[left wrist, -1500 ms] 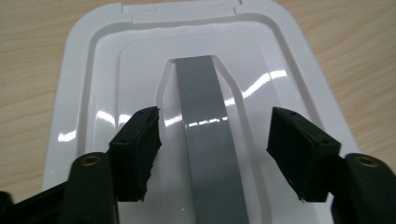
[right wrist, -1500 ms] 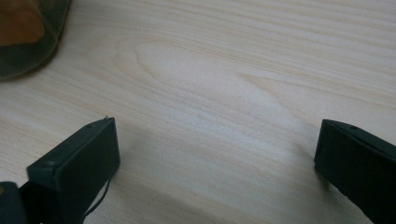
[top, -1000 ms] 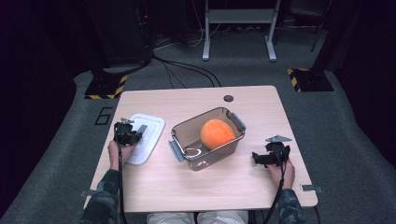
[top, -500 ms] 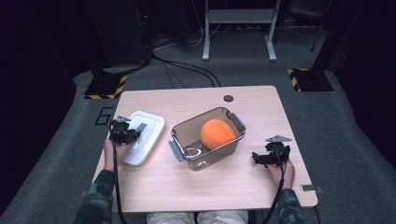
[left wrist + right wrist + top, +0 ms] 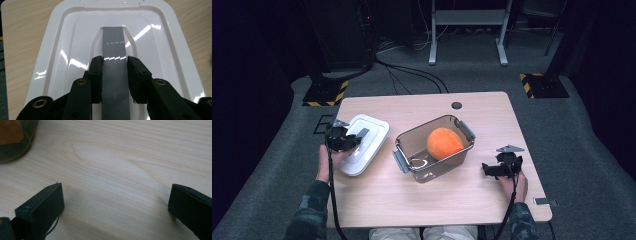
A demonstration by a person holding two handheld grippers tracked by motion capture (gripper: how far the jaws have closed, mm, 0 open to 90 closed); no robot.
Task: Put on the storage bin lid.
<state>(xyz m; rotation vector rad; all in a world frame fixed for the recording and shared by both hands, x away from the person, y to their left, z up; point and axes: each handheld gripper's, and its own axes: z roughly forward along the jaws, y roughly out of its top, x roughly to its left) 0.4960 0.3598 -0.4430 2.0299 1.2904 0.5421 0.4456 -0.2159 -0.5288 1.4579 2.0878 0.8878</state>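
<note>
Gripping: left gripper (image 5: 115,72) jaws pinch grey handle strip (image 5: 113,42) of white lid (image 5: 362,145)
Lid-to-box: clear container (image 5: 434,148) with orange lies just right of lid
Right gripper (image 5: 502,167): jaws spread, over bare table (image 5: 422,200)

Right gripper (image 5: 115,202) jaws spread wide over bare wooden table (image 5: 120,165).

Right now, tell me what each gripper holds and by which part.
Left gripper clamps the white plastic lid by its grey centre handle. Right gripper holds nothing.

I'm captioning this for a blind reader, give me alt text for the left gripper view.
The left gripper is closed on the grey handle strip of a glossy white lid, seen from above against a light wooden table.
</note>
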